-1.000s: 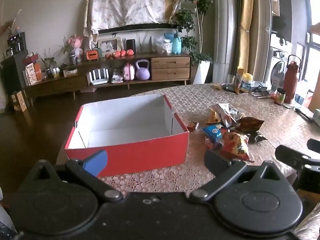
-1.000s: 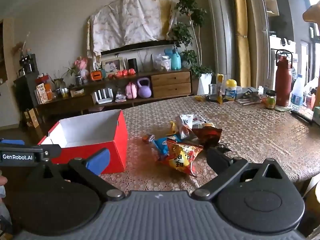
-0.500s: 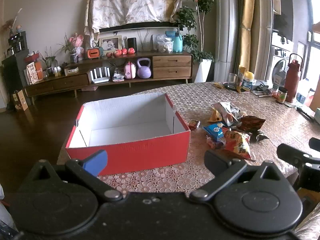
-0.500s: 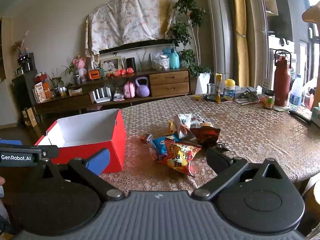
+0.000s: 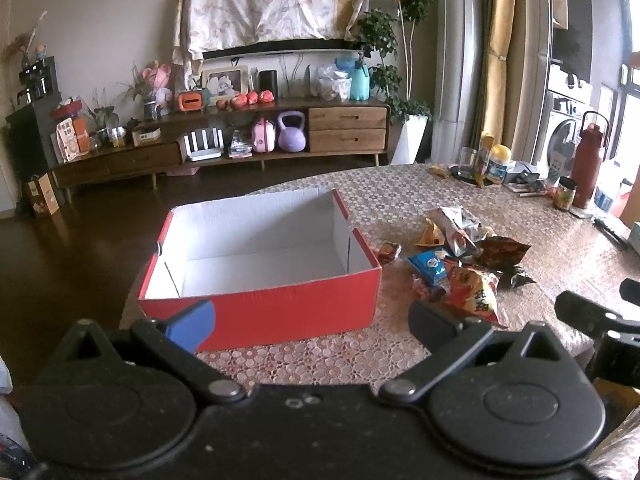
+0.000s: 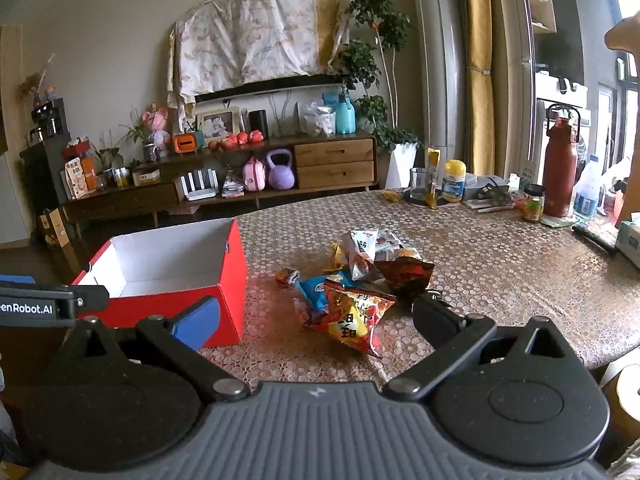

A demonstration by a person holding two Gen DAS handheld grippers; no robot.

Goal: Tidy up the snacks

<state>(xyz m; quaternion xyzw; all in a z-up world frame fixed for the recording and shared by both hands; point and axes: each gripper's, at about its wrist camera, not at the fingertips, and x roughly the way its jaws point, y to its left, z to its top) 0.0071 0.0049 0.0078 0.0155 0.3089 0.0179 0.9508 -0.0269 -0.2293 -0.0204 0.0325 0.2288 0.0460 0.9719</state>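
From your left wrist view, the left gripper point(image 5: 310, 318) hangs with fingers spread and empty in front of the red box point(image 5: 260, 312), which sits empty on the counter point(image 5: 400, 192) with the snacks point(image 5: 460, 264) piled just beside it. From your right wrist view, the right gripper point(image 6: 316, 318) is also spread and empty, facing the chip bag point(image 6: 352, 316); nothing is packed yet, so your next move is likely to lower onto that bag and pinch it.

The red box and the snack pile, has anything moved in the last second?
Only slight camera drift. The red box remains empty and the snack pile lies untouched beside it on the table. Left gripper and right gripper stay open, holding nothing.
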